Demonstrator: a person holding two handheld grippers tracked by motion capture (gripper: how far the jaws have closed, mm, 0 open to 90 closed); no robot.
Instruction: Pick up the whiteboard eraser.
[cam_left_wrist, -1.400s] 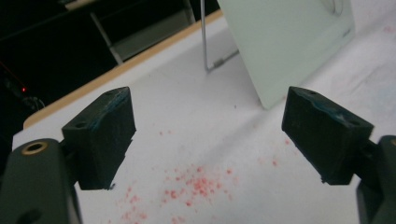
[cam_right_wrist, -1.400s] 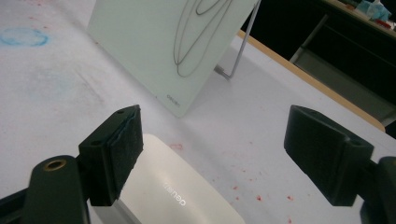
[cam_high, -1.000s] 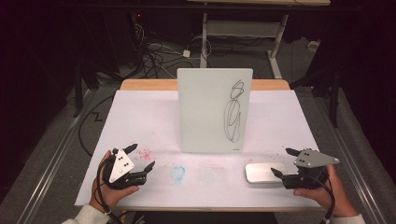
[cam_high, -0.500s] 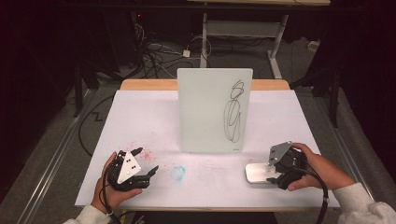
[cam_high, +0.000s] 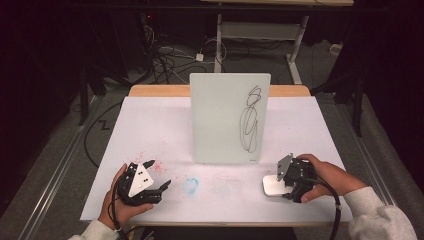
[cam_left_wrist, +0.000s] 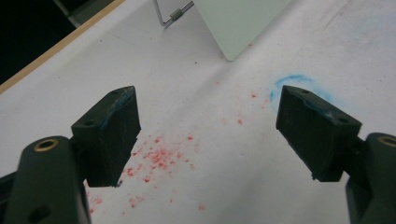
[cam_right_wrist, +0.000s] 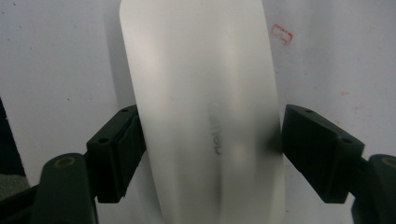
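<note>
Here no container stands on the table (cam_high: 150, 125); what it bears is an upright white board (cam_high: 230, 118) with a black scribble (cam_high: 249, 120), a pale eraser (cam_high: 272, 186) lying flat near the front edge at the right, a blue smudge (cam_high: 190, 184) and a scatter of red specks (cam_high: 155, 165). In the high view the right hand-held gripper (cam_high: 286, 181) sits over the eraser's right end, held from the right by a hand (cam_high: 325, 175) whose white sleeve (cam_high: 380, 217) enters at the bottom corner. The right gripper view gives what the high view cannot: the eraser (cam_right_wrist: 205, 116) runs lengthwise between the two black jaws, the left pad against its edge and the right pad at or just off the other edge, so the right hand-held gripper (cam_right_wrist: 210, 140) has just been closing around it, and whether it already clamps I cannot tell. That view also shows faint lettering on the eraser's top and a small red outline (cam_right_wrist: 282, 32) drawn on the table beyond it. The left hand-held gripper (cam_high: 159, 180) rests at the front left, its jaws apart with nothing between them. In the left gripper view the left hand-held gripper (cam_left_wrist: 205, 126) frames the red specks (cam_left_wrist: 159, 158) close up, with blue marks along the pads (cam_left_wrist: 116, 109), the blue smudge (cam_left_wrist: 294, 81) behind the right jaw, the board's lower corner (cam_left_wrist: 233, 28) and a wire stand (cam_left_wrist: 175, 14) behind it.
</note>
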